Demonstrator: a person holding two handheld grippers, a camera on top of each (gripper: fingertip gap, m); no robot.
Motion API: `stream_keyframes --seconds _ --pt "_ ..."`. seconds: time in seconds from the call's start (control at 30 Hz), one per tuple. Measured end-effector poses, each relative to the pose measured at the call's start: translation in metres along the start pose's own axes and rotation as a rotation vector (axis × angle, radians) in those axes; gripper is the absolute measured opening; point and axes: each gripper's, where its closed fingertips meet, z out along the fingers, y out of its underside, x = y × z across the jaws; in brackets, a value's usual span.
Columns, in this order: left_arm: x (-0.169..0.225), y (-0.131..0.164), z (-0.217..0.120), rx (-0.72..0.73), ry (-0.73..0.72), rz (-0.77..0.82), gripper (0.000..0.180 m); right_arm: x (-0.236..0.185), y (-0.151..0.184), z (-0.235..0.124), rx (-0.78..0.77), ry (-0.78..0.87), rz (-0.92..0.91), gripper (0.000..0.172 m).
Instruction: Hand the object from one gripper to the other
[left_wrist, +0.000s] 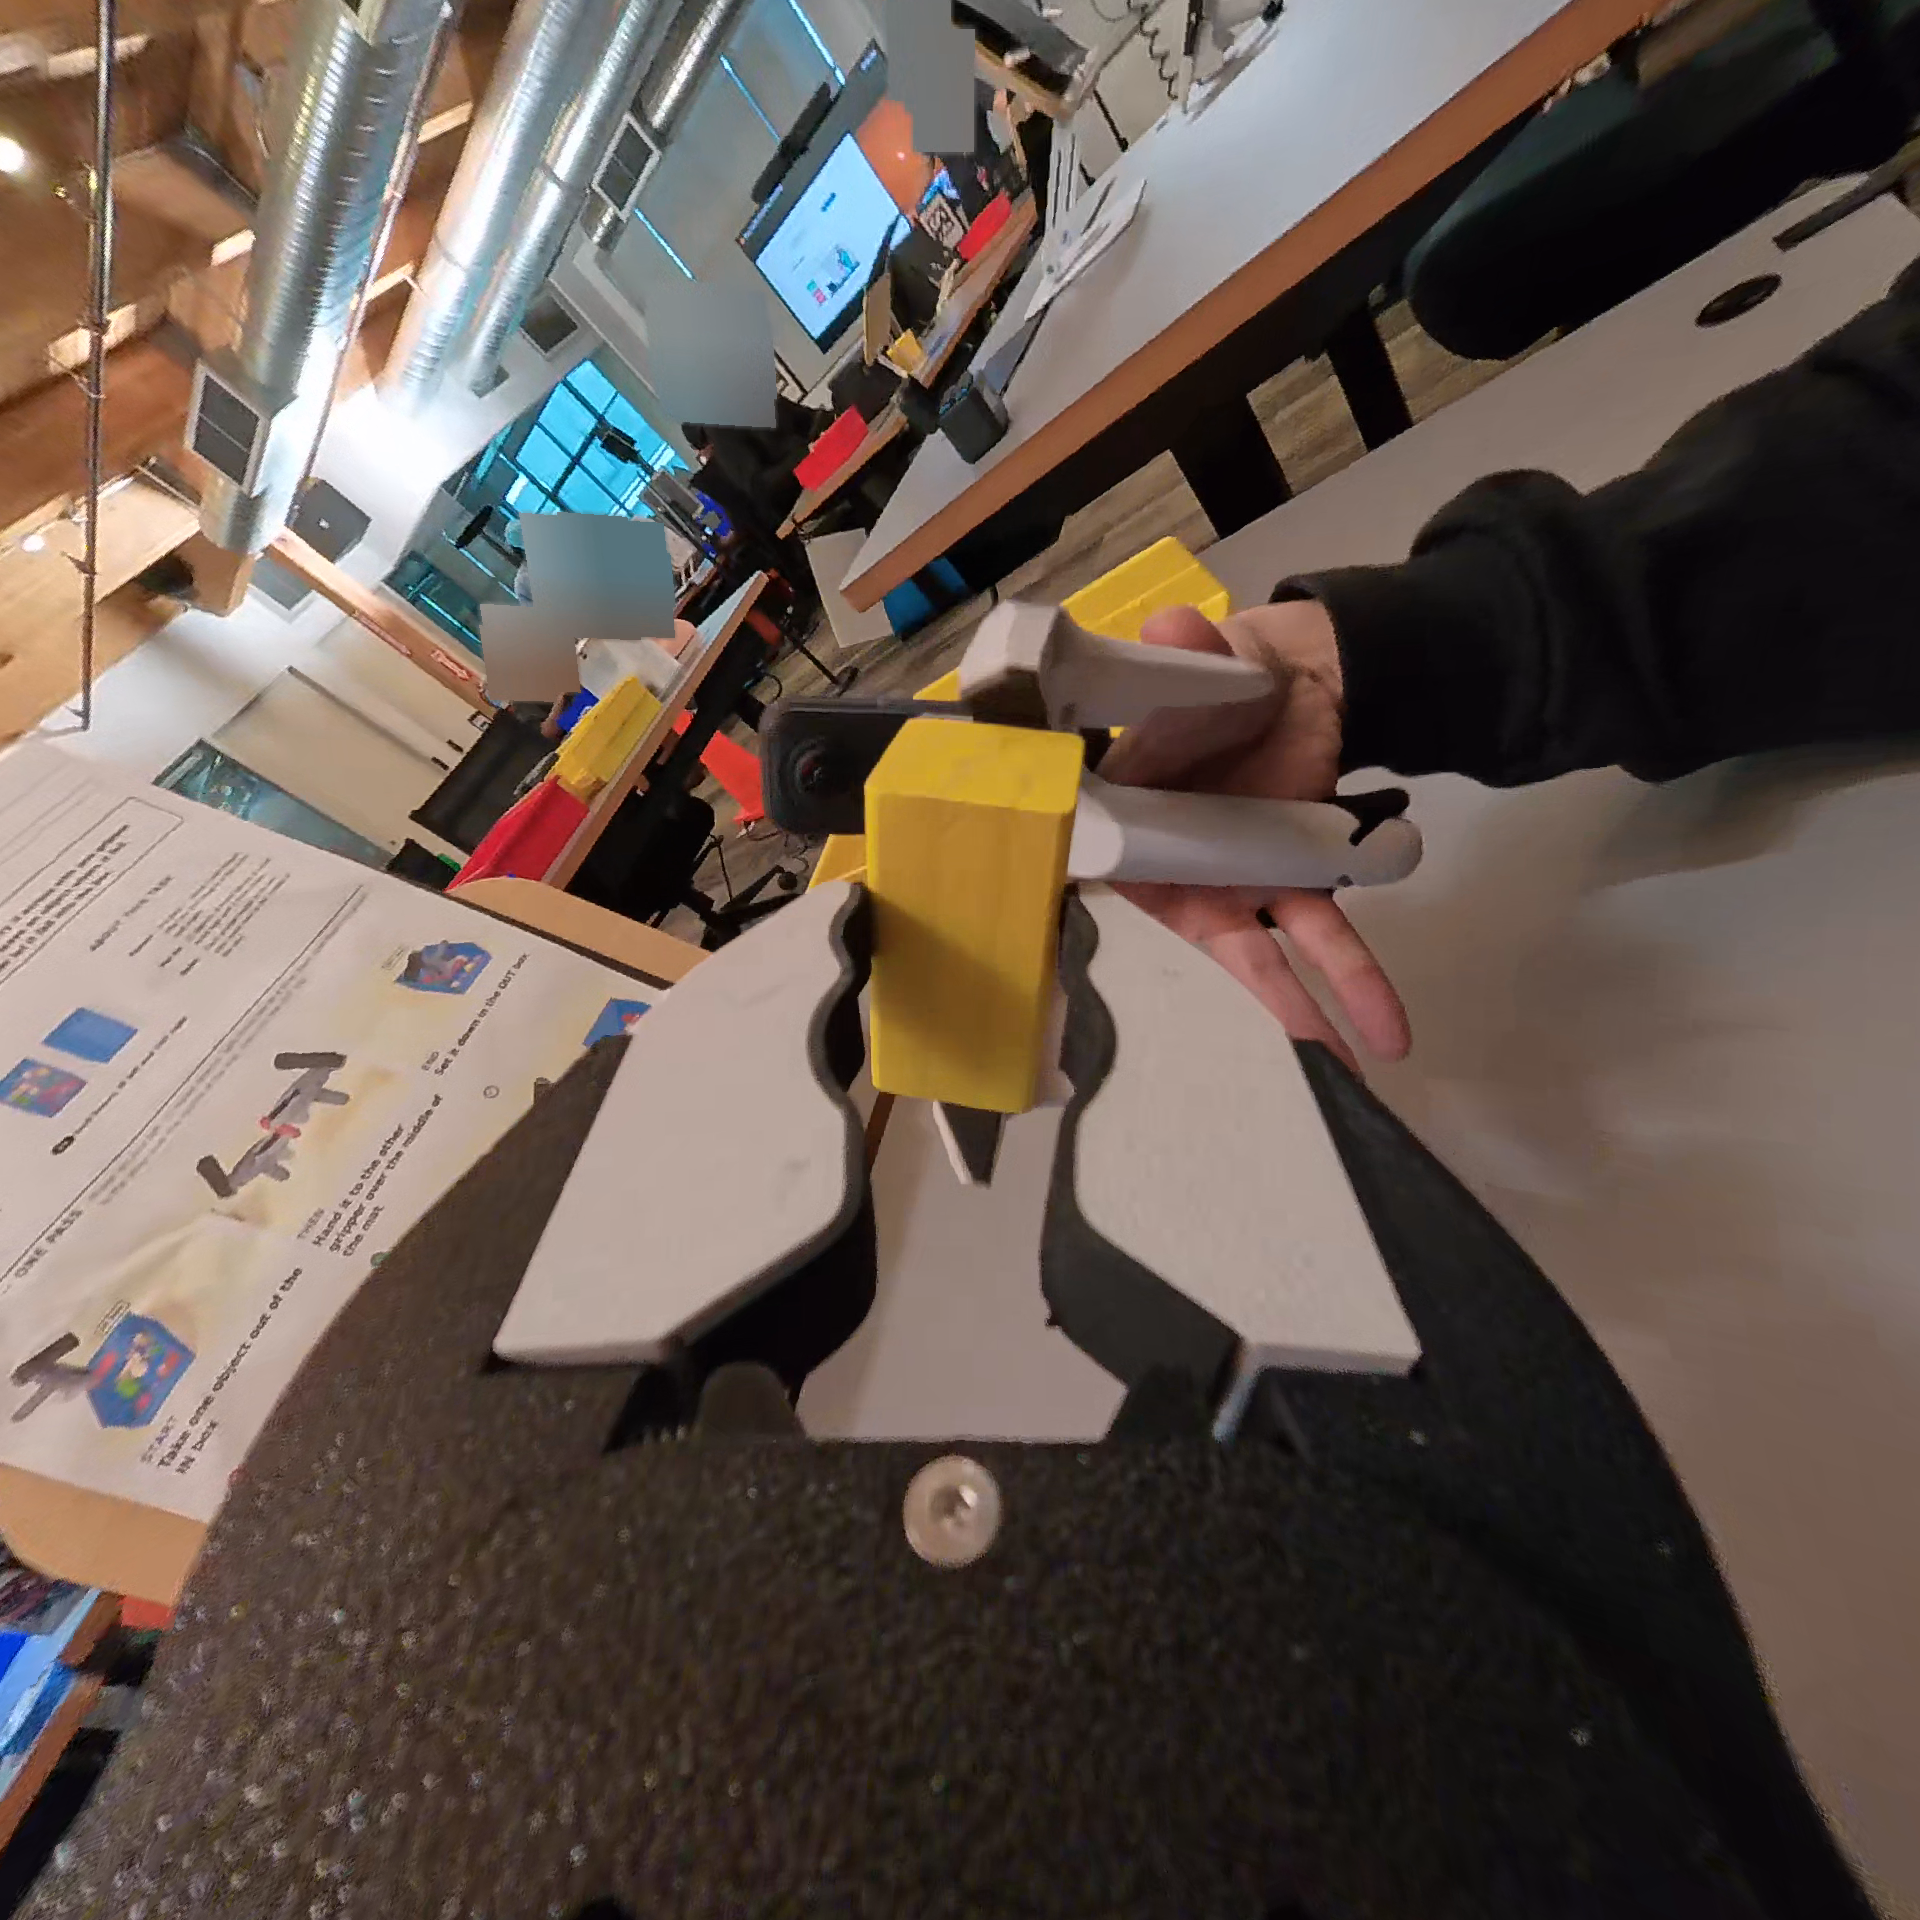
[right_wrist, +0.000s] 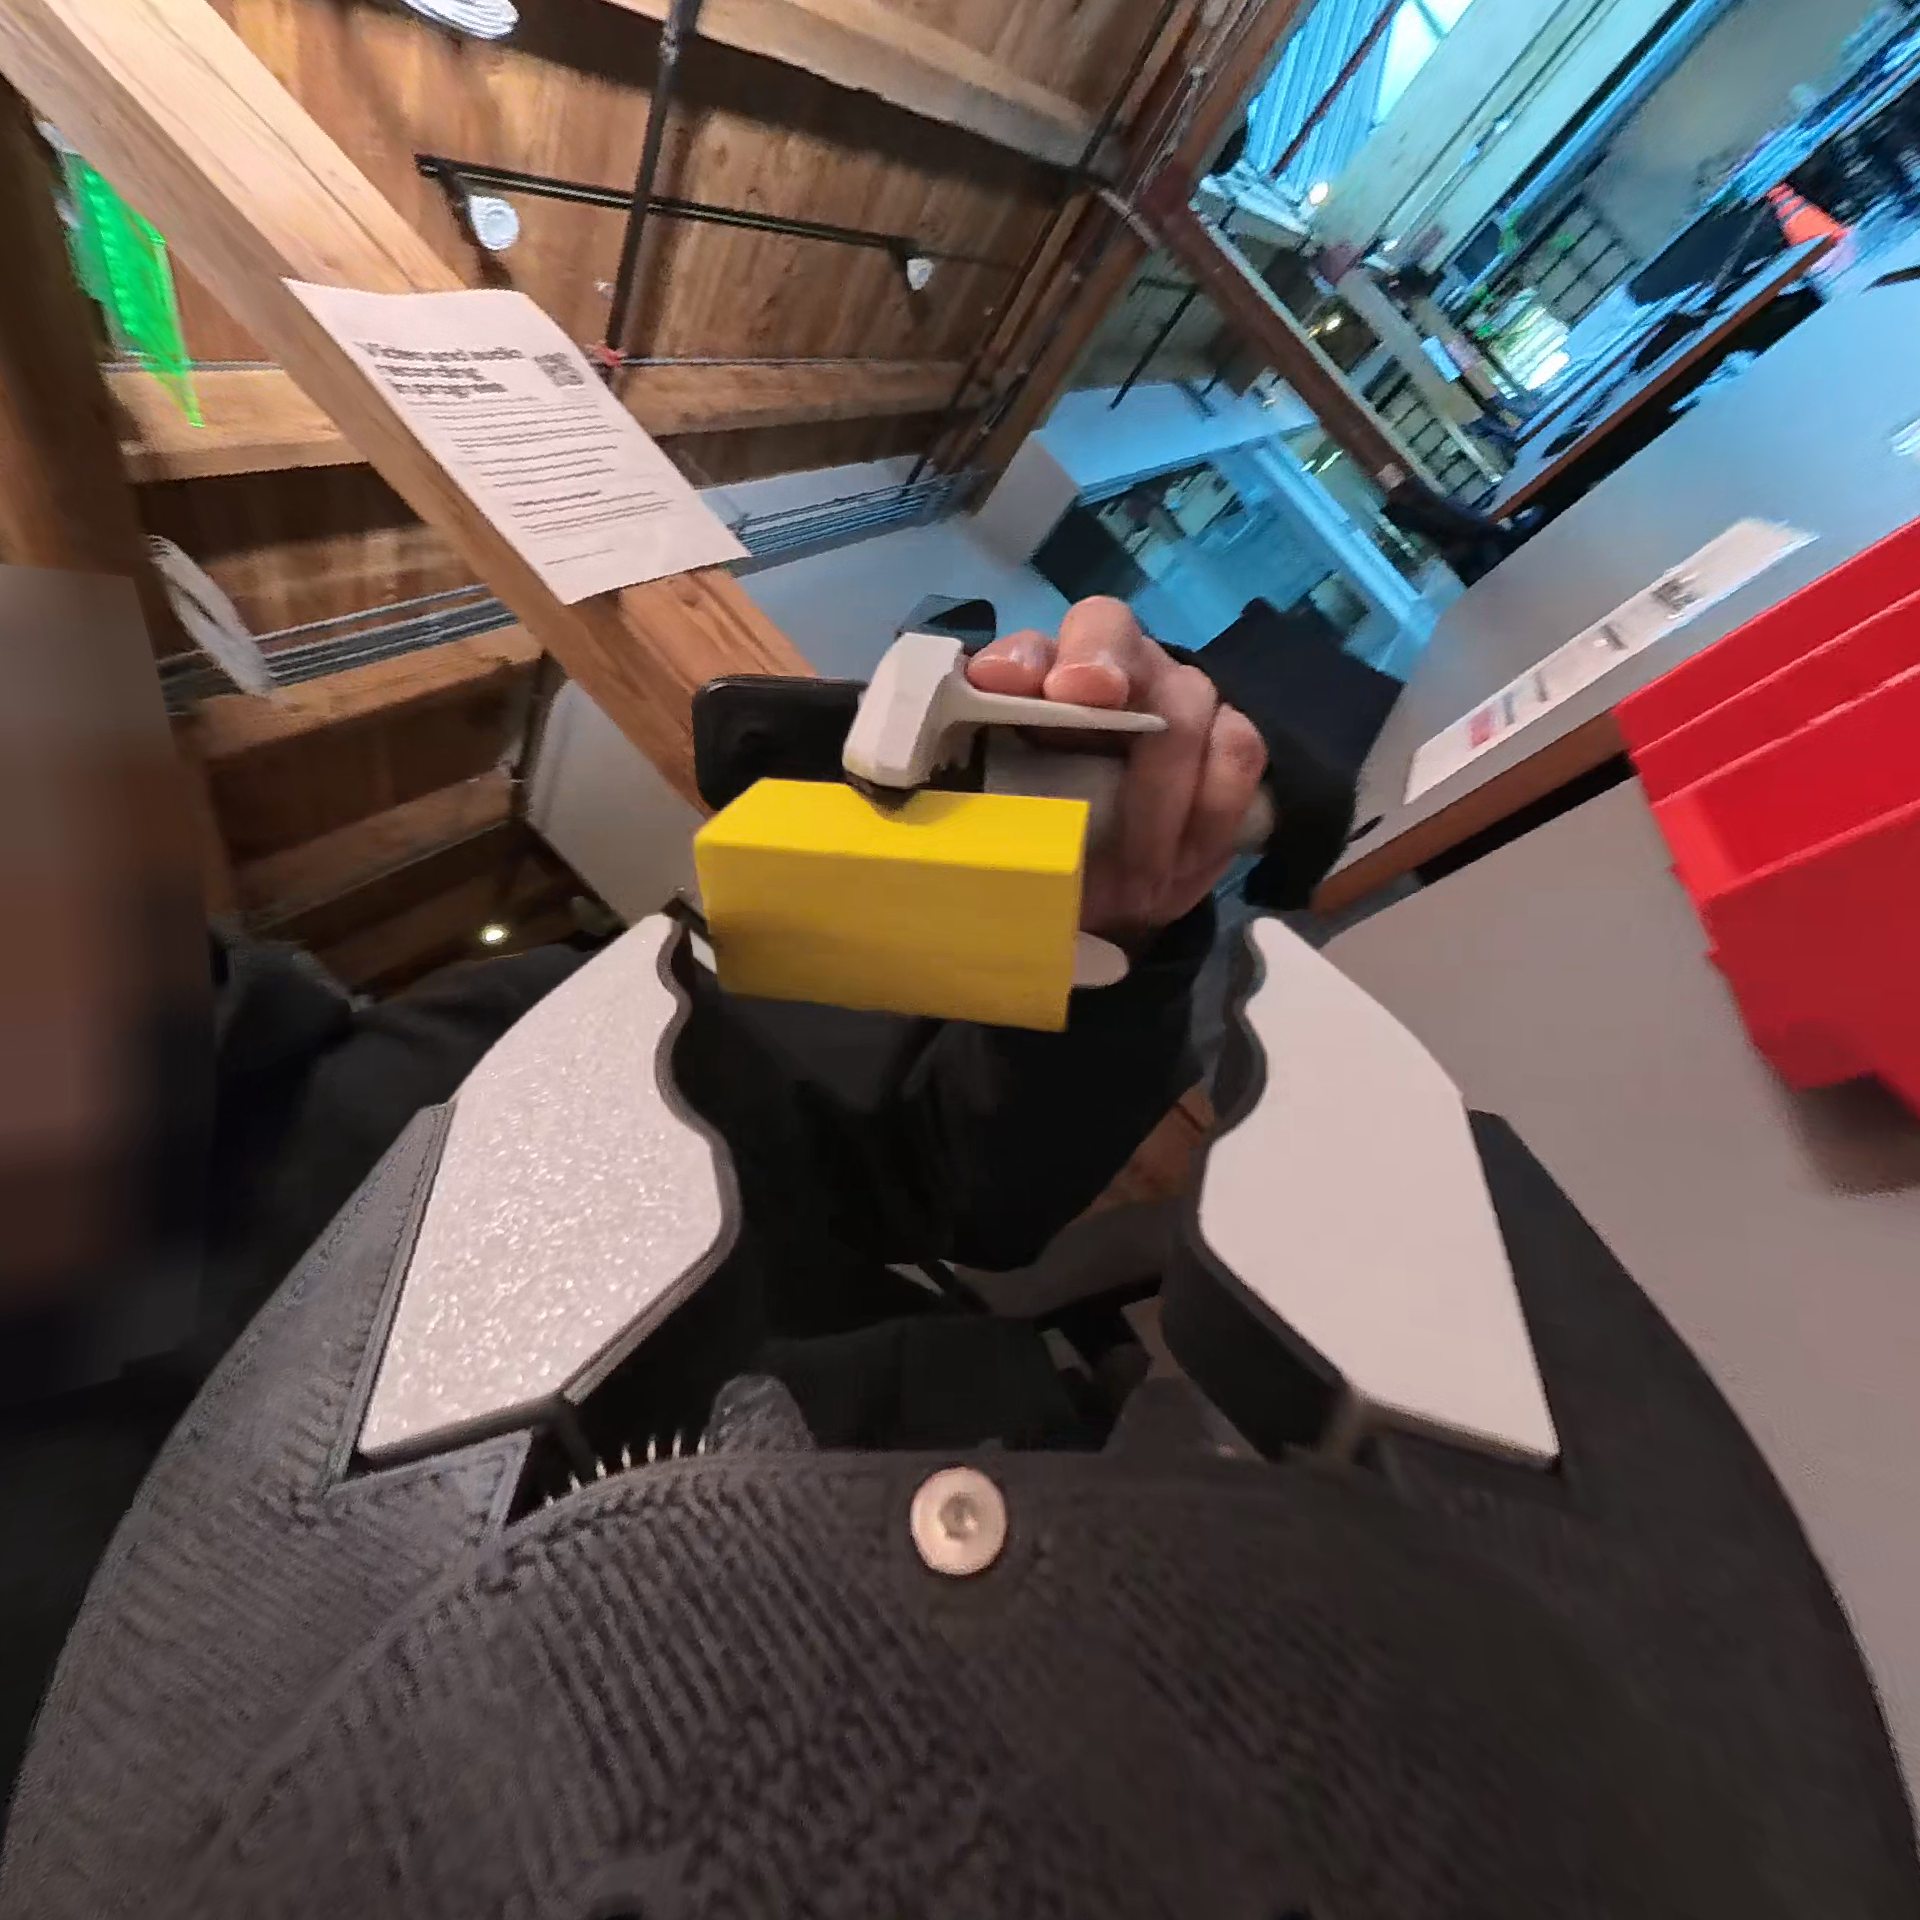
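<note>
A yellow wooden block (left_wrist: 966, 914) is clamped between the two pads of my left gripper (left_wrist: 964, 940), which holds it in the air. In the right wrist view the same block (right_wrist: 894, 904) lies crosswise in front of me, pinched from above and below by the left gripper's fingers (right_wrist: 899, 727). My right gripper (right_wrist: 958, 940) is wide open. Its left fingertip (right_wrist: 665, 940) is close to the block's end, and its right fingertip (right_wrist: 1252, 940) stands clear of the block. In the left wrist view the right gripper's fingers (left_wrist: 1195, 842) reach past the block's top.
A printed instruction sheet (left_wrist: 208, 1039) lies on the table at the left. The grey table top (left_wrist: 1610, 1039) runs under the grippers. Red bins (right_wrist: 1787, 831) stand at the right, and a yellow bin (left_wrist: 1143, 592) stands behind the hand (left_wrist: 1299, 935). Only a small space, under 4 cm, lies between the two pairs of fingers.
</note>
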Motion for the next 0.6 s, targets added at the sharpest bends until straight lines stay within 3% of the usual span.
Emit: stream_keyframes --seconds 0.23,0.3,0.33,0.43,0.5,0.6 --pt "0.005 0.015 0.006 -0.106 -0.009 0.095 0.034 -0.007 0.009 0.007 -0.055 -0.013 -0.027 0.1" --pt "0.004 0.016 0.006 -0.109 -0.021 0.105 0.034 -0.001 0.005 0.005 -0.038 0.024 -0.016 0.089" --pt "0.004 0.016 0.006 -0.112 -0.025 0.102 0.034 0.003 0.003 0.003 -0.033 0.037 -0.015 0.075" --pt "-0.001 0.023 0.008 -0.165 -0.081 0.095 0.035 0.009 -0.003 0.0 -0.011 0.057 -0.067 0.074" --pt "-0.005 0.025 0.007 -0.162 -0.143 0.059 0.054 0.018 -0.003 -0.004 -0.046 0.158 -0.172 0.074" --pt "-0.011 0.033 0.001 -0.16 -0.232 -0.011 0.057 0.038 -0.016 -0.035 -0.121 0.466 -0.424 0.074"
